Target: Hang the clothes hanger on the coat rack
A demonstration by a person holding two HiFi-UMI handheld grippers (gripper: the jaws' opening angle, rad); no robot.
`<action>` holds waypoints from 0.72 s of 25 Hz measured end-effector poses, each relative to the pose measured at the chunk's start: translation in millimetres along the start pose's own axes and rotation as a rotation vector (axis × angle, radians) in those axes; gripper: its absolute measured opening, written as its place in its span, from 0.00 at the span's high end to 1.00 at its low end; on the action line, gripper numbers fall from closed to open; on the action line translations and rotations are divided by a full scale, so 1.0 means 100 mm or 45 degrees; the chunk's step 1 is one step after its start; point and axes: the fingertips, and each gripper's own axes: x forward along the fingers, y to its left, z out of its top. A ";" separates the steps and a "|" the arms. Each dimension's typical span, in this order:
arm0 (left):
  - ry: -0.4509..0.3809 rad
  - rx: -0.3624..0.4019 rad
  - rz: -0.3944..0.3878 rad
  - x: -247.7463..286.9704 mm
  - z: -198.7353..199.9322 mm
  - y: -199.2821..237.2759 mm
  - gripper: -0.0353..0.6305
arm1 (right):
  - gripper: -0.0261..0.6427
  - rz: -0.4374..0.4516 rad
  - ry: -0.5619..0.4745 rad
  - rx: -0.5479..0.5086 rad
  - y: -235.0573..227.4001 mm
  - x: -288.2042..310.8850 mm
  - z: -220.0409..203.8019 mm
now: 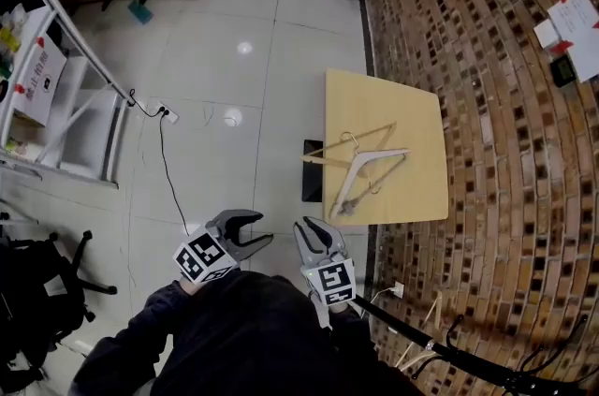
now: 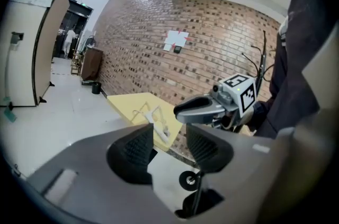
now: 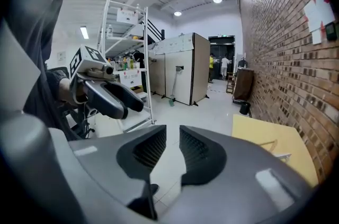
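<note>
**Head view.** The table [image 1: 393, 104] stands against the brick wall [image 1: 487, 123]. Two clothes hangers lie crossed on the half of the table nearer the person: a white hanger [image 1: 374, 158] over a wooden hanger [image 1: 370, 138] with a metal hook. The left gripper [image 1: 265, 228] and the right gripper [image 1: 314, 224] are held over the floor, short of the table's near edge and apart from both hangers. A flat black object [image 1: 314, 171] lies on the floor, touching the table's left edge. A metal shelf rack [image 1: 84, 76] stands well left of the table. A white card [image 1: 37, 80] on the rack carries red characters, too small to read. Papers [image 1: 571, 20] are fixed to the wall beyond the table.

**Left gripper view.** The left jaws stand apart, with only floor visible between the pads. The table and hangers appear beyond the jaws, and the right gripper's marker cube shows to the right. The wall papers show no legible print.

**Right gripper view.** The right jaws are slightly parted and empty. Only this view shows the white cabinets [image 3: 177, 66] and the doorway [image 3: 222, 61] beyond the table's far end. A green sign [image 3: 223, 36] above the doorway is unreadable. The table's corner and hanger tips show at lower right.
</note>
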 end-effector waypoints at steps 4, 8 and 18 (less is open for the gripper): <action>0.023 0.025 -0.053 -0.05 0.17 0.53 0.68 | 0.85 -0.113 0.066 0.042 -0.33 0.39 0.04; 0.078 0.043 -0.142 0.12 0.31 0.83 0.68 | 0.83 -0.203 0.127 0.120 -0.63 0.57 -0.03; 0.248 0.140 -0.436 1.30 0.89 1.47 0.68 | 0.82 -0.447 0.162 0.306 -1.81 0.92 -0.32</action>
